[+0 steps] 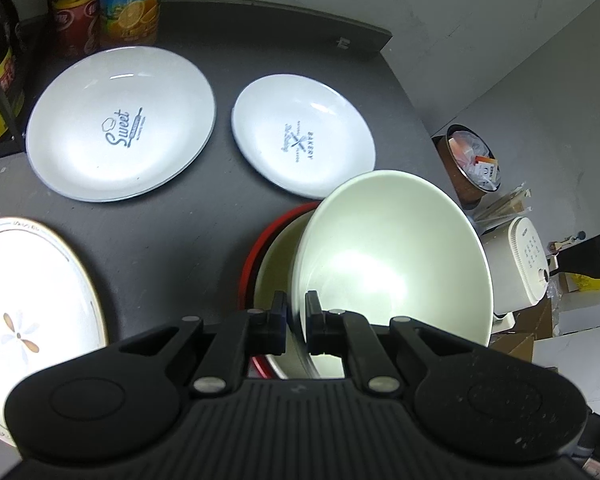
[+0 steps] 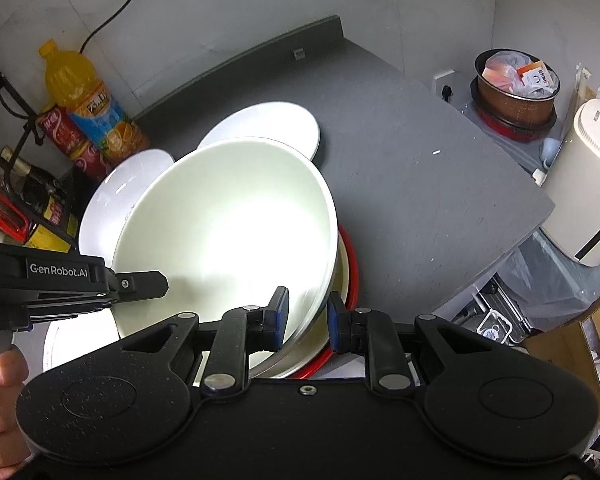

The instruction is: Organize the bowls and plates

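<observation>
Item: pale green bowl (image 1: 392, 256), lower centre-right of the left wrist view, centre of the right wrist view (image 2: 228, 236). Tilted steeply, mouth facing the cameras; round, so no true long axis. Its low edge rests inside a cream bowl (image 1: 278, 268) nested in a red-rimmed bowl (image 1: 260, 248).

Hold: left gripper (image 1: 296, 322) pinches the near rim, pads almost together. Right gripper (image 2: 308, 316) straddles the rim on the other side; the jaws look wider, and whether they clamp cannot be told.

Risk (judgement): glazed rim held at two edge points; uneven release could let it slip and knock the stack, or tip off the table edge (image 2: 500, 240) nearby.

Surroundings: "Sweet" plate (image 1: 120, 124) upper left, "Bakery" plate (image 1: 304, 136) upper centre, flower plate (image 1: 32, 312) lower left, all apart on the dark table.
</observation>
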Motion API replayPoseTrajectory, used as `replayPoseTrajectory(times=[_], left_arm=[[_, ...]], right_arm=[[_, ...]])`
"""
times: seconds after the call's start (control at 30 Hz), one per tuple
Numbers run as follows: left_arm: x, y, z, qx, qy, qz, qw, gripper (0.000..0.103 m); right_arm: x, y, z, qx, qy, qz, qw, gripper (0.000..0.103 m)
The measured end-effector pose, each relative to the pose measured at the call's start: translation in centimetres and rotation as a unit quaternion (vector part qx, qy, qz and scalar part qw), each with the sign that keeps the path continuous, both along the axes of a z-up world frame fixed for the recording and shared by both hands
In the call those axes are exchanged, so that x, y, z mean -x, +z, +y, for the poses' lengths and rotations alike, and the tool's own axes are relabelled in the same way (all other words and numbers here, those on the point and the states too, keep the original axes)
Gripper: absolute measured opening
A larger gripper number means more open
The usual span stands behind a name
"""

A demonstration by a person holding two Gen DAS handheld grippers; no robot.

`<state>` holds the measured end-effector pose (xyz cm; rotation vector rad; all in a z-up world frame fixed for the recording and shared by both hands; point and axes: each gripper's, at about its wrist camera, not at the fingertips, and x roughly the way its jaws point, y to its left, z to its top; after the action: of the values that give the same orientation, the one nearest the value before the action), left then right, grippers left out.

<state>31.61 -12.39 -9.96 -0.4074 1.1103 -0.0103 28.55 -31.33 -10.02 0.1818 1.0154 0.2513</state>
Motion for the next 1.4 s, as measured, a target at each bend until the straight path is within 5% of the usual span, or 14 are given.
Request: replayPoseTrajectory(times=[0.4,0.7,0.8,1.0,1.1,1.23,1.4], left_arm=[[-0.1,-1.1,0.7,-0.007,0.011,0.005,0.9999,0.007],[-0.7,-1.1,0.6,-0.024,0.007,0.022,0.9995,0.01],[-0.8,-0.9,0.7,-0.018,0.0,0.022,0.9996,0.014],[-0.8,-0.6,1.3,-0.01,0.009,0.026,0.9996,0.016],[-0.5,0.0,1.6,-0.008,0.012,0.02,0.9997,0.024],[0.2,0.9,2.3,-0.01,0.022,0.013,0.9996,0.041],[1.6,2.1,3.9,-0.014,0.035,0.004,0.9993,0.057]], right_arm=[[-0.6,-1.1,0.8,0.014,0.008,0.012,1.0,0.021],[-1.3,-0.6,1.0,0.016,0.009,0.021,1.0,0.028],[-1.1,-0.1,0.9,0.025,0.01,0.011,1.0,0.041],[-0.9,0.2,0.6,0.029,0.009,0.011,0.999,0.041],[-0.5,0.6,0.6,0.025,0.007,0.008,1.0,0.044],[0.2,1.6,0.7,0.021,0.004,-0.009,1.0,0.067],[0.9,2.8,1.3,0.005,0.01,-0.025,1.0,0.079]])
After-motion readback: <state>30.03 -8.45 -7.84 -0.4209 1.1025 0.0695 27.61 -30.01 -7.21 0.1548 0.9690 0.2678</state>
